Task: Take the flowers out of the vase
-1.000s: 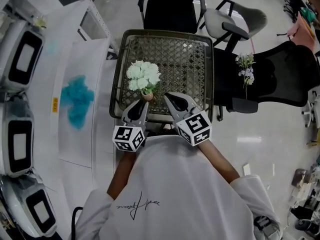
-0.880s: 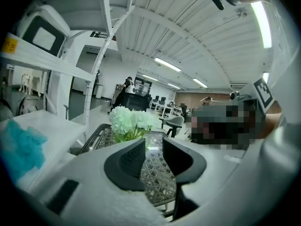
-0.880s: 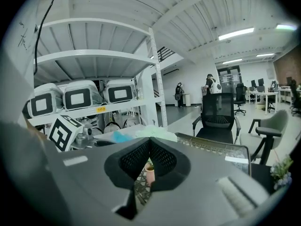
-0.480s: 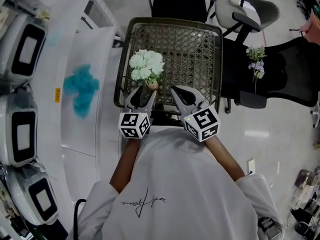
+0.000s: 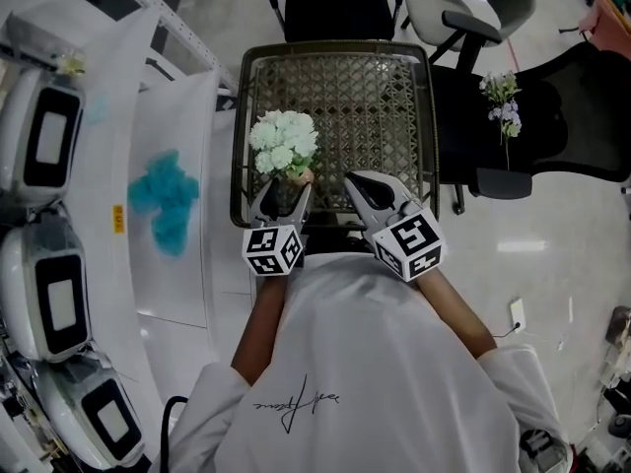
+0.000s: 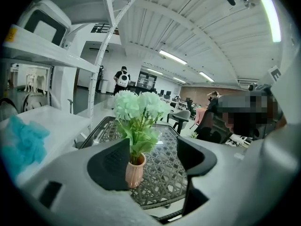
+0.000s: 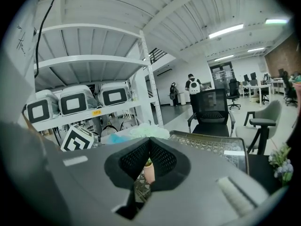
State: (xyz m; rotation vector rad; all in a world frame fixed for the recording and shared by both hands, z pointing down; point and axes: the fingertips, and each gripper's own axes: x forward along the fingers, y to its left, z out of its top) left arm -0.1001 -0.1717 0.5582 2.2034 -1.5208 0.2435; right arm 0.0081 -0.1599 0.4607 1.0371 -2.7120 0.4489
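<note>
The flowers (image 6: 139, 108) stand in the vase (image 6: 135, 171) near the worktop's (image 5: 375, 106) front edge. The left gripper's (image 6: 153, 153) jaws have just been opening and now flank the vase without pressing it. Right of the vase, the right gripper's (image 7: 149, 149) jaws are closed and empty.

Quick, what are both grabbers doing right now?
Left gripper: open, jaws have just been opening; vase between them, not squeezed.
Right gripper: shut, holding nothing.

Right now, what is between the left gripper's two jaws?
In the left gripper view, the pink vase of white flowers stands between the left gripper's jaws, which have just been opening.
</note>
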